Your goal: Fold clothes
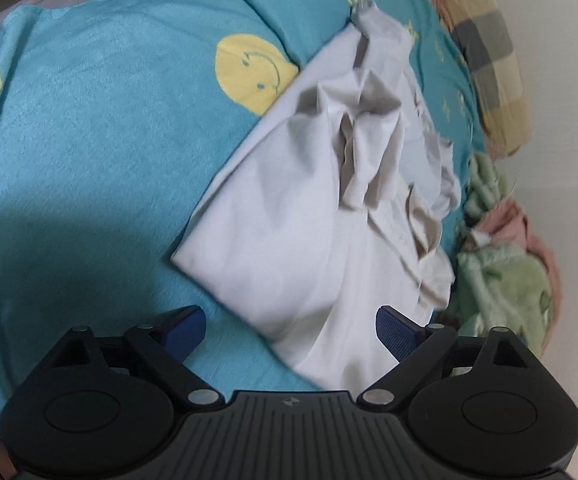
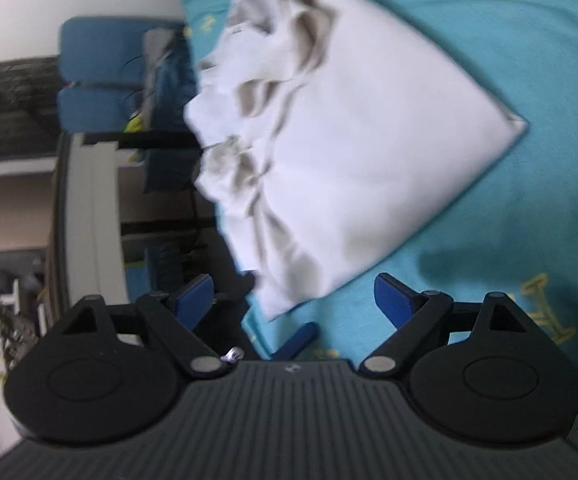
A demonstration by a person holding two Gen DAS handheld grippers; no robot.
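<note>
A white garment point(image 1: 289, 220) lies partly folded on a teal blanket point(image 1: 89, 160), its smooth folded part toward the left and a crumpled bunch along its right side. My left gripper point(image 1: 289, 328) is open and empty, with the garment's near edge between its blue fingertips. In the right wrist view the same white garment point(image 2: 349, 152) lies on the teal blanket point(image 2: 529, 220), crumpled along its left edge. My right gripper point(image 2: 293, 296) is open and empty, just short of the garment's near corner.
A green cloth point(image 1: 501, 280), a pink cloth point(image 1: 529, 236) and a checked yellow-grey cloth point(image 1: 489, 60) lie at the blanket's right edge. The right wrist view shows the bed's left edge, with a blue chair point(image 2: 101, 76) and a desk point(image 2: 89, 208) beyond.
</note>
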